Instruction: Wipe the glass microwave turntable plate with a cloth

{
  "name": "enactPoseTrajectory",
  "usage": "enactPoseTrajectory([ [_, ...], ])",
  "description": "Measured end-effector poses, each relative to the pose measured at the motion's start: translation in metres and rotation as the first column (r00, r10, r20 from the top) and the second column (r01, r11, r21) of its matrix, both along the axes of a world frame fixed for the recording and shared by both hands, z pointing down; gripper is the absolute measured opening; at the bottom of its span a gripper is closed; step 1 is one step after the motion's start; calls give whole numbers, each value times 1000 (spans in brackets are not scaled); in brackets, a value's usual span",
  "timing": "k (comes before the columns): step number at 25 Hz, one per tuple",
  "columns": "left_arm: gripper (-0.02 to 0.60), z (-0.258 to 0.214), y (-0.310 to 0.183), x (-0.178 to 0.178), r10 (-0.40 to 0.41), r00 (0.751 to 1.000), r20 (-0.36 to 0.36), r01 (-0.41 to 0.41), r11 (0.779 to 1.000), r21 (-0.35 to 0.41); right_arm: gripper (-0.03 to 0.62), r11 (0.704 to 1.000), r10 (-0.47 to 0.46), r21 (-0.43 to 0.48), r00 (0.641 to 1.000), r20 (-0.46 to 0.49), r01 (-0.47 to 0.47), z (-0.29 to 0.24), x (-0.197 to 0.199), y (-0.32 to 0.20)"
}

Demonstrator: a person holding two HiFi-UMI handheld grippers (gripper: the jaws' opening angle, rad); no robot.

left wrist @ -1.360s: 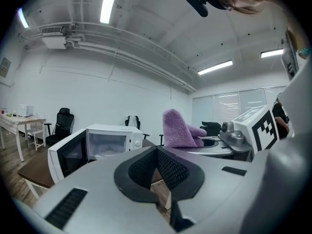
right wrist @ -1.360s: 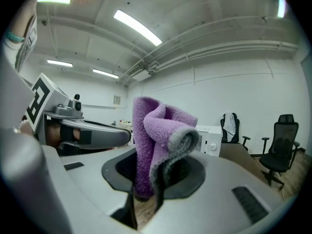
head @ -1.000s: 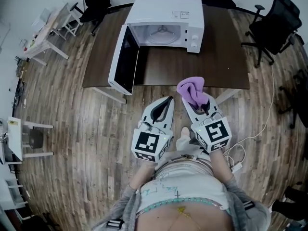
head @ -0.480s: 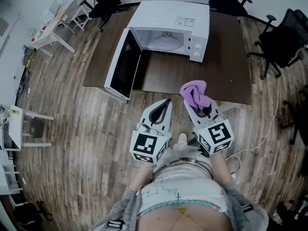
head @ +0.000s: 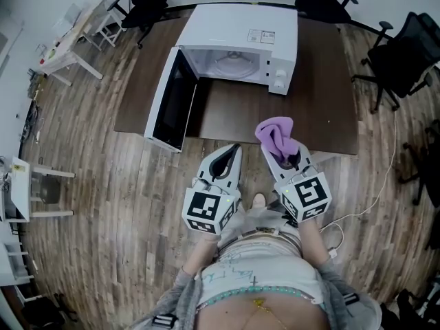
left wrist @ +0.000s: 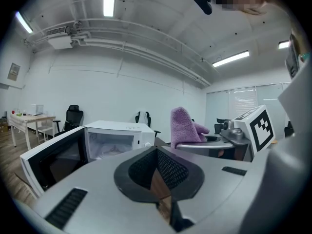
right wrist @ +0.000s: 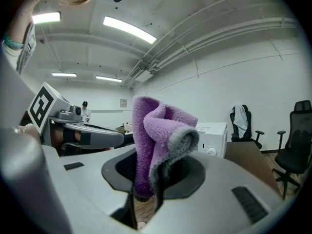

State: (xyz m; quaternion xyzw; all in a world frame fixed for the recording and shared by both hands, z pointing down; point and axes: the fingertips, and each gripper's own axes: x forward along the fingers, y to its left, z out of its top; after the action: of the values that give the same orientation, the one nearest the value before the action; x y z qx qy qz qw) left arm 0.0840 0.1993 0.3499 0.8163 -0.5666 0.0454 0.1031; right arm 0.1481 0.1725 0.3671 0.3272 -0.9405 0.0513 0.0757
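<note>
- The person is closing in on the desk [head: 323,95]: compared with a second ago, its near edge is sitting lower in the head view and closer to both tools, which are being carried forward side by side
- The left tongs [head: 232,150] are travelling fully closed and empty; the left gripper view is showing the two jaws meeting with nothing pinched between them
- The right tongs [head: 280,151] are clamping a purple cloth [head: 276,133], which is standing up in a loose fold above the jaws; the grip is looking unchanged across the three head views
- The cloth is now hanging over the desk's front edge, where earlier it was only just reaching it
- The microwave [head: 237,26] is standing on the desk with its door [head: 168,102] swung wide open toward the person's left
- The glass turntable plate [head: 234,64] is lying inside the cavity, well apart from both tongs, and nothing is touching it
- Judgement: the task is sitting at the approach stage, with no wiping begun; the cloth is already secured, so the remaining need is reaching the plate, either by bringing the cloth into the cavity or by drawing the plate out with the free left tongs
- Risk noted: the glass plate is likely slippery and breakable under closed metal jaws
</note>
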Motion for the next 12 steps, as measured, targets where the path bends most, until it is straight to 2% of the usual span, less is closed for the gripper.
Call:
enactPoseTrajectory([
  [3,0,1,-17,-4,40,999,-20,-40,999,9,107,999,52,7,998,-19,-52,2,2,-16],
  [6,-2,-2,-39,-13,82,997,-10,-82,996,25,107,994,105,5,994,-33,-105,5,-2,-36],
  [12,-1,-2,-88,-36,148,989,-14,-147,989,30,107,988,157,24,987,-40,-156,-1,-30,-80],
])
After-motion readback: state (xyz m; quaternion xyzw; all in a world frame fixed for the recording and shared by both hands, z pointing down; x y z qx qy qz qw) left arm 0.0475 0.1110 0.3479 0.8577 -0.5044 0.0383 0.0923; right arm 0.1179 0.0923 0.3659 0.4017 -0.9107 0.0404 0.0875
